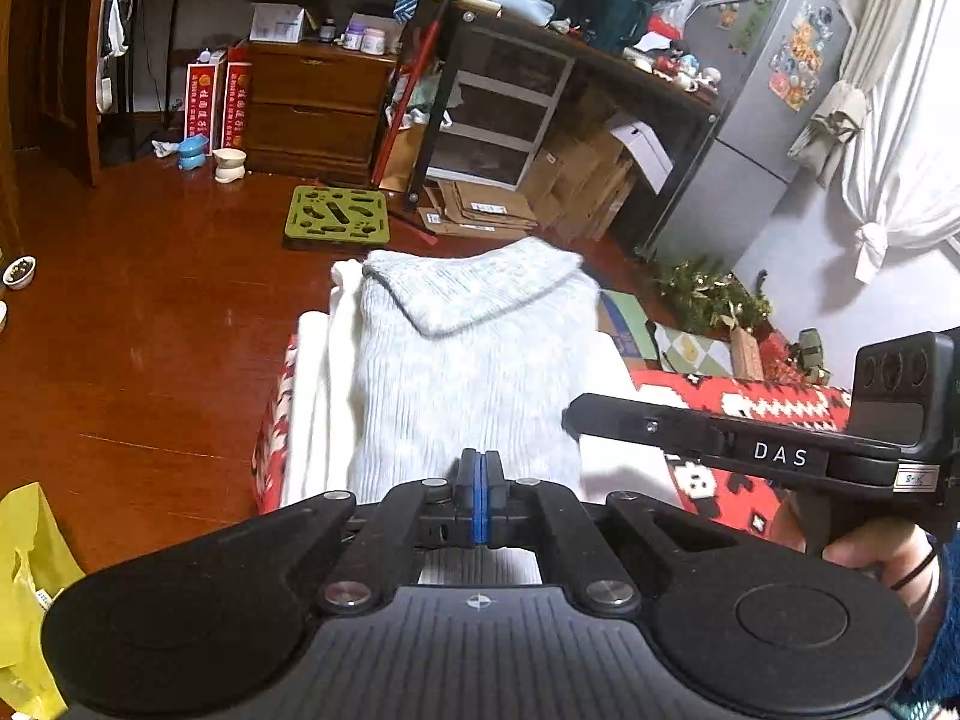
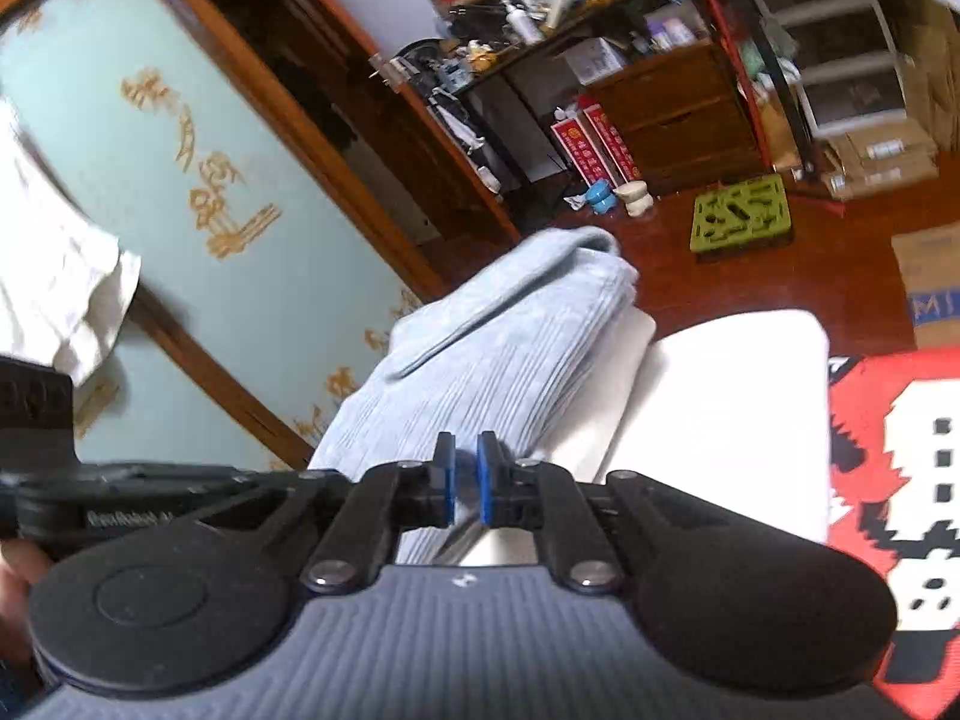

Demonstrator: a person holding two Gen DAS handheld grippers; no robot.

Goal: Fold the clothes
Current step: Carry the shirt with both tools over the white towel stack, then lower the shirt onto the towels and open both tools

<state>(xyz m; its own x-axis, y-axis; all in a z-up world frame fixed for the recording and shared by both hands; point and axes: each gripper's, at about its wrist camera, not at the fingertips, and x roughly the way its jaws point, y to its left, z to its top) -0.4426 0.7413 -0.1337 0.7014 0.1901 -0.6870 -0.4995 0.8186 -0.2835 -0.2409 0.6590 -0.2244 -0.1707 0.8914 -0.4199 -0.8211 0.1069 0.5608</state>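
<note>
A pale blue ribbed knit sweater (image 1: pixel 474 360) lies folded into a long narrow bundle on a white cloth (image 1: pixel 312 408) that covers a surface with a red and white patterned blanket (image 1: pixel 768 408). Its wide collar, edged with a darker line, sits at the far end, lying flat in a broad V shape. The knit shows fine lengthwise ribs running from the near end to the collar. To its left a fold of the white cloth rises along the sweater's side.

The left gripper (image 1: pixel 478 468) is at the near edge of the sweater, its blue pads pressed together with no gap seen between them; whether any fabric is caught there cannot be told. The right gripper (image 2: pixel 465 468) has its pads slightly apart with a bit of the blue knit between them, so it appears to be pinching the sweater's near end. In the left wrist view the right gripper's body reaches in from the right, held by a hand (image 1: pixel 870 546)

Beyond lie a wooden floor (image 1: pixel 150 330) and a green mat (image 1: pixel 337 215)
</note>
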